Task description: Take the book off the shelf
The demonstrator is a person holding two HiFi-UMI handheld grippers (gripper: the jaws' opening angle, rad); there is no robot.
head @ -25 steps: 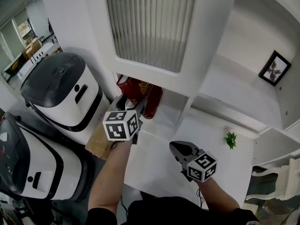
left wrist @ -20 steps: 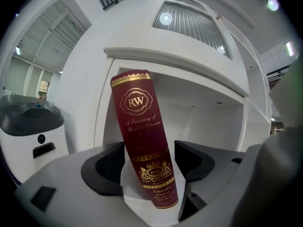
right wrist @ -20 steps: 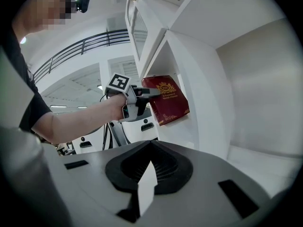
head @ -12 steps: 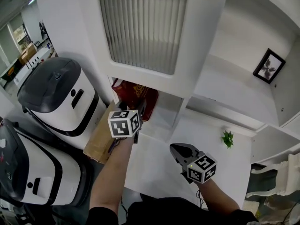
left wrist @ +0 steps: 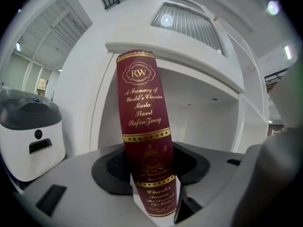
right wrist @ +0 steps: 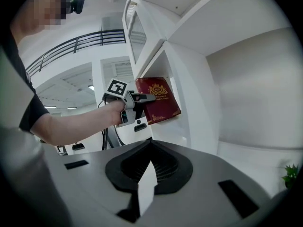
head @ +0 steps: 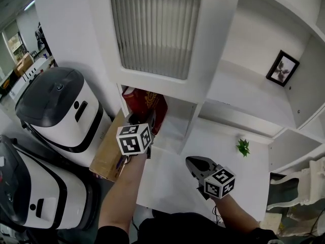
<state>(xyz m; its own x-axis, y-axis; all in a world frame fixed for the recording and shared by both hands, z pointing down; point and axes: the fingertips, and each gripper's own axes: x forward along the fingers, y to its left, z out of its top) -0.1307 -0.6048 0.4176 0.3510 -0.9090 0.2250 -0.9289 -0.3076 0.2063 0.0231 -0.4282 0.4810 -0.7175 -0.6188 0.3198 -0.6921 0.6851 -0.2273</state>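
**Book in shelf's left compartment**

The book (head: 148, 104) leans in the left compartment of the shelf (head: 213, 93), beneath a door (head: 155, 27). Right of it a plant (head: 242, 147) sits on the ledge (head: 223, 159), a picture (head: 282, 68) farther right. To the left, a box (head: 106, 159) lies beside a machine (head: 61, 111), a second machine (head: 30, 187) nearer.

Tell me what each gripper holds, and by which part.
Left gripper: jaws, just closing, pinch the red book by its lower spine. Right gripper: shut, empty.
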